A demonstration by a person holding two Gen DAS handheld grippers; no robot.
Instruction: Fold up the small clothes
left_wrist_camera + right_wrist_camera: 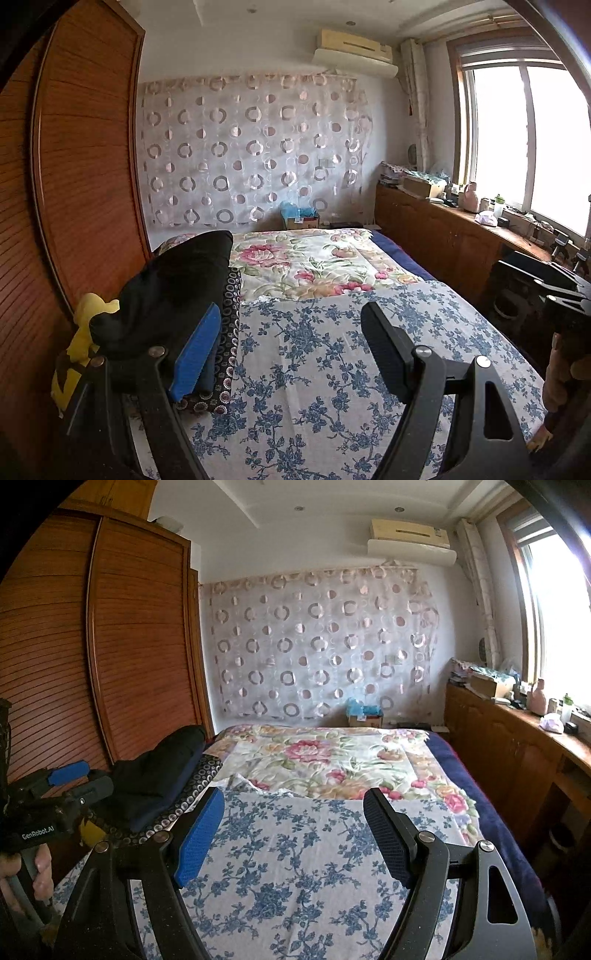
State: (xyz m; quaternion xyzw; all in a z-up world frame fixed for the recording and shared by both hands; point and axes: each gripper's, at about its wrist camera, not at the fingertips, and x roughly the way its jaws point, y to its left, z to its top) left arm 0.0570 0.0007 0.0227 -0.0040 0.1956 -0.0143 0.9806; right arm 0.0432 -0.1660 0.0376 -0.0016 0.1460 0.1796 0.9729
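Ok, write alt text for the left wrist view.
The open left gripper hovers over a blue-flowered sheet on a bed, holding nothing. A stack of dark folded clothes sits at its left, beside a wooden wardrobe.

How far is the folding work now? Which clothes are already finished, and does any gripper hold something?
Done, it seems: a stack of folded dark clothes lies at the left of the blue-flowered bed sheet, with a yellow garment beside it. In hand: nothing; the left gripper and right gripper are open. Left: no unfolded piece is visible here.
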